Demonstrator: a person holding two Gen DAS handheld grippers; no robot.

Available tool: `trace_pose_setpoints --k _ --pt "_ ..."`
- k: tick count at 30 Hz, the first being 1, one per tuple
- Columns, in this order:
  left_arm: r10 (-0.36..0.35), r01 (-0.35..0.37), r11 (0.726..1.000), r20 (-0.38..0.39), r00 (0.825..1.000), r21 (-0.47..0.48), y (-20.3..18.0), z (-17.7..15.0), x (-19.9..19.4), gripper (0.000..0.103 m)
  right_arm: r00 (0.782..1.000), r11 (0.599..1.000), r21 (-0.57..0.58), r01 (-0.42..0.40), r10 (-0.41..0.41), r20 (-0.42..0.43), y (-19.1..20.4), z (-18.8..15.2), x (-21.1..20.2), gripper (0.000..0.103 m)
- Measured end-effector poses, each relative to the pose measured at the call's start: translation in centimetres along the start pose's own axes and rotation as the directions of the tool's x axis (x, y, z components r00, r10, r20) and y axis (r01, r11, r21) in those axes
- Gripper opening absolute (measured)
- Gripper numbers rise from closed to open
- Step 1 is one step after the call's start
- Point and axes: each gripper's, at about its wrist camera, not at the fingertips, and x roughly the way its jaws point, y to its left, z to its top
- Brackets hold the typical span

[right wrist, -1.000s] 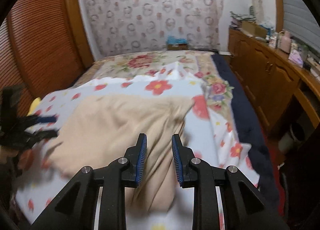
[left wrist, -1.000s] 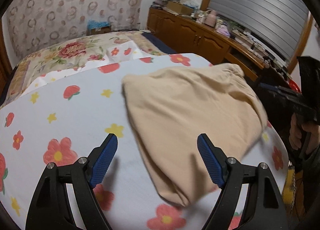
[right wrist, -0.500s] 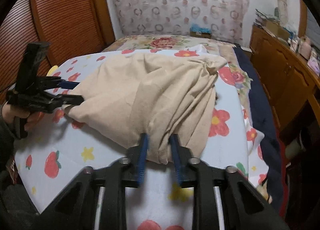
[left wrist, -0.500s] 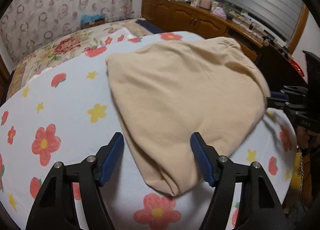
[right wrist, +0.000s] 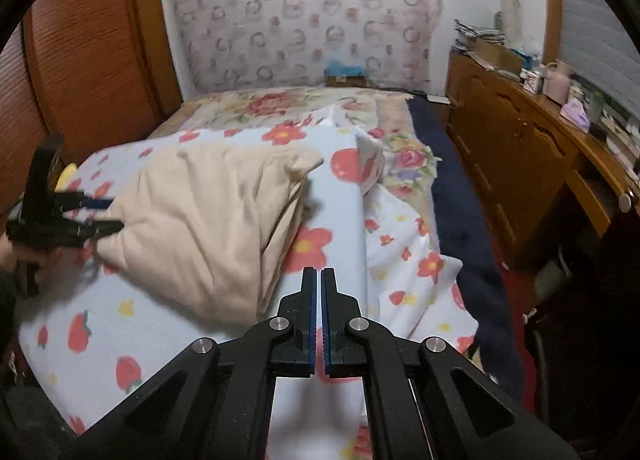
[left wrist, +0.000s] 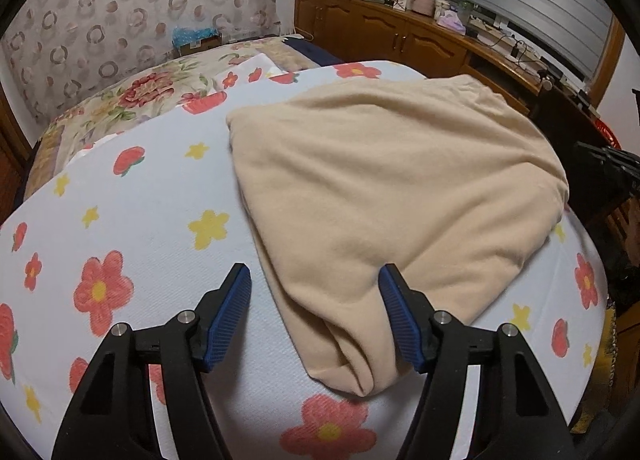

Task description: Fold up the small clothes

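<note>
1. The left gripper point(left wrist: 314, 316) stands part open, jaws astride the near corner of the beige garment point(left wrist: 384, 196), its right pad touching the cloth; the jaws have just been narrowing.
2. The right gripper point(right wrist: 319, 310) is closed on nothing, beside the garment's edge.
3. The garment lies folded on the flowered sheet point(left wrist: 132, 228), bare sheet around it.
4. Beyond the garment: the wooden cabinet point(right wrist: 516, 148) and patterned wall point(right wrist: 304, 16).

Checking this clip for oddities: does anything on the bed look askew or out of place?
The beige garment lies bunched, with loose folds along its right edge. The floral sheet under it is rumpled and turned up at one corner. Nothing looks spilled or damaged.
</note>
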Motion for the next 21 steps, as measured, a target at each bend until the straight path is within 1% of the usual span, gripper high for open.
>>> trace_pose_setpoints --k 1,2,3,4,7,8,10,13,14,15,17,21 --pt "0.0 0.0 1.0 -0.001 1.0 -0.001 0.1 0.0 0.0 0.068 1.0 1.0 0.013 -0.006 0.005 0.014 -0.1 0.3 -0.1 0.015" --pt "-0.004 0.004 1.0 0.005 1.0 -0.005 0.1 0.2 -0.2 0.068 1.0 1.0 0.017 0.01 -0.01 0.016 0.1 0.6 -0.1 0.022" --pt "-0.013 0.014 1.0 0.021 1.0 -0.011 0.3 0.4 -0.5 0.068 1.0 1.0 0.011 0.018 -0.018 0.013 0.2 0.9 0.2 0.033" --pt "-0.018 0.018 1.0 0.035 0.999 -0.014 0.5 0.7 -0.7 0.068 1.0 1.0 0.005 0.008 -0.008 0.021 0.7 1.4 0.6 0.043" --pt "-0.012 0.014 1.0 0.048 0.999 -0.028 1.1 1.9 -0.6 0.068 0.999 0.999 0.006 -0.042 0.042 0.027 1.9 1.9 2.6 0.053" --pt "-0.013 0.015 0.999 0.048 0.999 -0.033 1.3 2.2 -0.4 0.068 0.998 0.998 0.013 -0.056 0.056 0.023 2.1 2.0 3.3 0.055" --pt "-0.018 0.02 0.998 0.042 0.999 -0.054 2.0 2.8 0.3 0.068 0.997 0.996 0.035 -0.083 0.083 0.01 2.2 2.6 5.3 0.062" --pt "-0.033 0.035 0.996 0.024 0.999 -0.081 2.8 3.4 1.4 0.068 0.996 0.995 0.044 -0.086 0.087 -0.028 1.1 3.0 8.3 0.065" --pt "-0.041 0.043 0.995 0.022 0.999 -0.089 3.0 3.5 1.6 0.066 0.995 0.994 0.052 -0.093 0.095 -0.043 1.0 3.3 9.2 0.066" --pt "-0.047 0.048 0.995 0.02 0.999 -0.093 3.1 3.5 1.7 0.062 0.993 0.994 0.061 -0.094 0.098 -0.063 0.7 3.3 9.8 0.066" --pt "-0.069 0.069 0.992 0.012 0.998 -0.103 3.3 3.7 2.2 0.058 0.993 0.994 0.078 -0.072 0.079 -0.092 0.0 3.5 10.9 0.066" --pt "-0.083 0.085 0.992 0.024 0.996 -0.097 3.1 4.0 2.5 0.049 0.985 0.987 0.117 -0.106 0.12 -0.121 -0.4 3.8 11.8 0.067"
